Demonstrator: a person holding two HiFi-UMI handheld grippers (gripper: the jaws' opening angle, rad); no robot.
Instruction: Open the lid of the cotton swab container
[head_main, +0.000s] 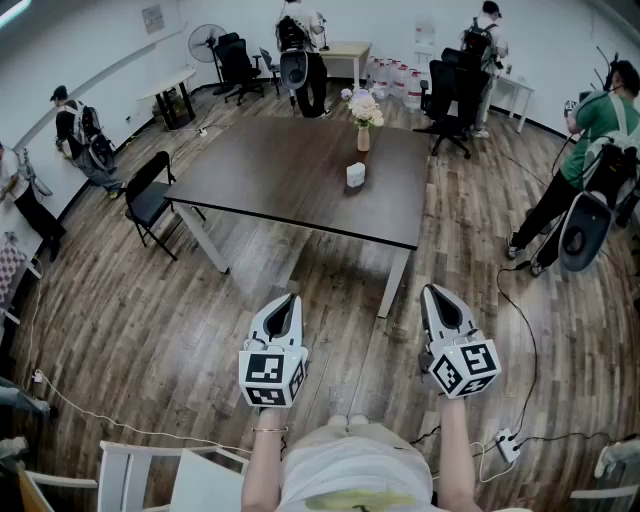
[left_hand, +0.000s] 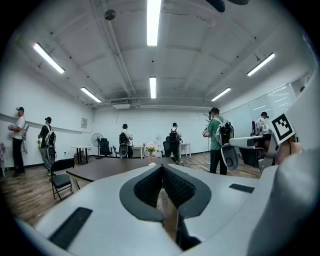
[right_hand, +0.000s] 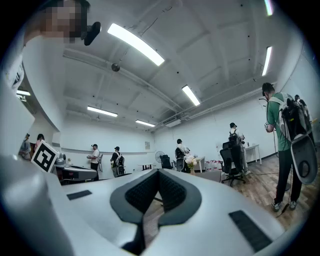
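A small white cotton swab container (head_main: 355, 174) stands on the dark table (head_main: 270, 180), a little in front of a vase of flowers (head_main: 363, 115). Its lid looks closed. Both grippers hang over the wooden floor, well short of the table's near edge and far from the container. The left gripper (head_main: 290, 298) is shut and holds nothing; in the left gripper view its jaws (left_hand: 161, 168) meet at the tip. The right gripper (head_main: 431, 290) is likewise shut and empty, and in its own view it (right_hand: 158, 172) points toward the table.
A black folding chair (head_main: 148, 195) stands at the table's left end and office chairs (head_main: 450, 95) behind it. Several people stand around the room's edges, one close at the right (head_main: 585, 170). A cable and power strip (head_main: 505, 443) lie on the floor at right. A white chair (head_main: 150, 475) is at the lower left.
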